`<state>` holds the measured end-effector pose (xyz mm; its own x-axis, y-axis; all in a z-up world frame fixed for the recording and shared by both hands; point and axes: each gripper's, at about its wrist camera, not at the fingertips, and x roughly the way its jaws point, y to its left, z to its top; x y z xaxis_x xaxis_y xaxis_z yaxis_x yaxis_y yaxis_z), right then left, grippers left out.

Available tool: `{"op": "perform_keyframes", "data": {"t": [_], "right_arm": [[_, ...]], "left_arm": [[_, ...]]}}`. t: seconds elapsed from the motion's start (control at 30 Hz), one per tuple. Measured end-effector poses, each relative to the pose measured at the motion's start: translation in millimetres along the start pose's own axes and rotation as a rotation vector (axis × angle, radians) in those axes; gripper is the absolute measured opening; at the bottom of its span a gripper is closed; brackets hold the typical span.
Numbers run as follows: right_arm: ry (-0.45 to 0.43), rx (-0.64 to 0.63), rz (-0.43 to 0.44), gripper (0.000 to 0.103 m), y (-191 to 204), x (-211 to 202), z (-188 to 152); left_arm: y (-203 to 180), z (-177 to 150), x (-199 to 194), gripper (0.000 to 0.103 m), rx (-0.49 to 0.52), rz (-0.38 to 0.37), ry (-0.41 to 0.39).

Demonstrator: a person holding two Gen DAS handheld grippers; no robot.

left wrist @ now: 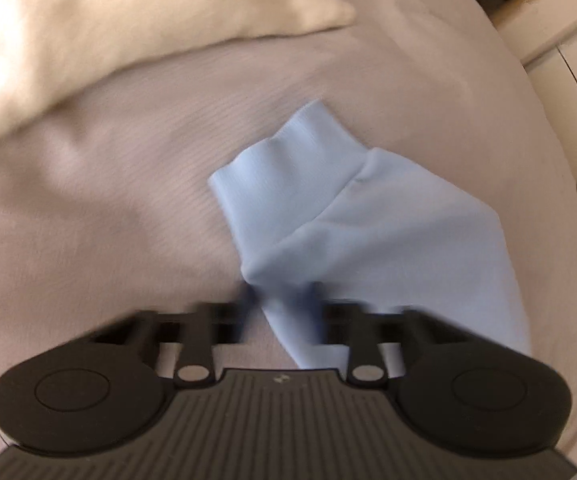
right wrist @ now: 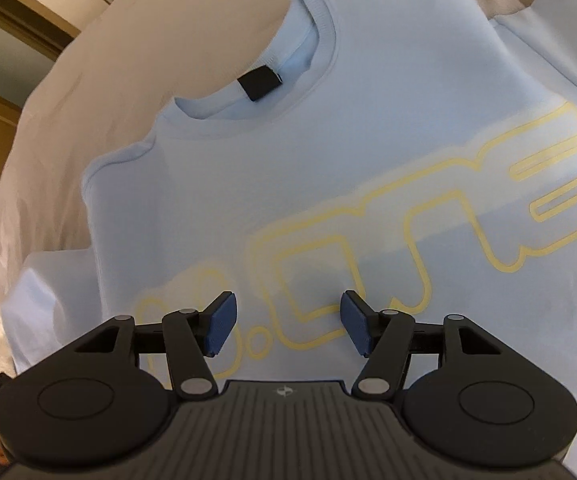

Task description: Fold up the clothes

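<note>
Pale-blue sweatshirt (right wrist: 328,168) lies front up, spread across the bed (left wrist: 108,220), no fold visible yet. Left gripper (left wrist: 280,304) pinches its sleeve (left wrist: 328,208); right gripper (right wrist: 286,328) hovers above the chest, jaws spread, empty.

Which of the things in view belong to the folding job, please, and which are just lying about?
Part of the job:
- light blue sweatshirt
- its sleeve, pinched in the left claw
- right claw, open over the print

Just lying about:
- cream pillow
- bed sheet underneath
</note>
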<state>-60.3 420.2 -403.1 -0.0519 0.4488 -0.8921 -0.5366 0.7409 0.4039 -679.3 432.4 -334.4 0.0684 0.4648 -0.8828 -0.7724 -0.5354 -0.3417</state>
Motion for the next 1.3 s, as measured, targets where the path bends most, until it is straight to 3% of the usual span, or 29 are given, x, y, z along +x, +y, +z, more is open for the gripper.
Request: {"op": "perform_keyframes", "data": {"t": [0.07, 0.17, 0.23, 0.27, 0.37, 0.43, 0.5, 0.53, 0.6, 0.67, 0.73, 0.9, 0.97, 1.03, 1.1, 1.3], "right_arm": [[0.005, 0.009, -0.012, 0.06, -14, -13, -3], [0.006, 0.013, -0.024, 0.06, -26, -29, -5], [0.006, 0.008, -0.027, 0.06, -31, -39, -7], [0.01, 0.005, -0.028, 0.06, -33, -40, -7], [0.026, -0.002, -0.028, 0.06, -41, -50, -16], [0.048, -0.005, -0.031, 0.06, -46, -52, -24], [0.065, -0.018, -0.035, 0.06, -51, -61, -31], [0.064, -0.031, -0.029, 0.06, -57, -70, -33], [0.055, -0.057, -0.018, 0.063, -70, -91, -36], [0.029, -0.063, -0.037, 0.065, -93, -114, -34], [-0.001, -0.026, -0.056, 0.065, -128, -138, -29], [-0.101, 0.115, -0.096, 0.064, -238, -194, -5], [-0.159, 0.161, -0.082, 0.056, -279, -213, 9], [-0.225, 0.209, -0.055, 0.048, -319, -231, 27], [-0.301, 0.269, -0.018, 0.047, -355, -245, 47], [-0.508, 0.476, 0.124, 0.047, -446, -259, 107]], "left_arm": [[-9, 2, -15, 0.002, 0.072, 0.01, -0.052], [-21, -11, -82, 0.002, 0.241, 0.034, -0.25], [-19, -19, -109, 0.002, 0.339, 0.105, -0.343], [-12, -23, -110, 0.004, 0.38, 0.162, -0.353], [19, -35, -70, 0.012, 0.437, 0.348, -0.241], [42, -48, -42, 0.009, 0.472, 0.522, -0.129], [47, -56, -44, 0.01, 0.488, 0.61, -0.137], [46, -58, -52, 0.011, 0.462, 0.618, -0.15], [36, -59, -77, 0.011, 0.364, 0.583, -0.166], [14, -72, -104, 0.01, 0.317, 0.492, -0.166], [-30, -99, -118, 0.011, 0.342, 0.377, -0.118], [-148, -208, -124, 0.013, 0.522, 0.086, 0.057], [-195, -250, -120, 0.013, 0.553, 0.006, 0.099], [-236, -290, -123, 0.013, 0.555, -0.057, 0.135], [-273, -325, -127, 0.013, 0.554, -0.11, 0.165], [-337, -370, -114, 0.014, 0.592, -0.152, 0.197]]}}
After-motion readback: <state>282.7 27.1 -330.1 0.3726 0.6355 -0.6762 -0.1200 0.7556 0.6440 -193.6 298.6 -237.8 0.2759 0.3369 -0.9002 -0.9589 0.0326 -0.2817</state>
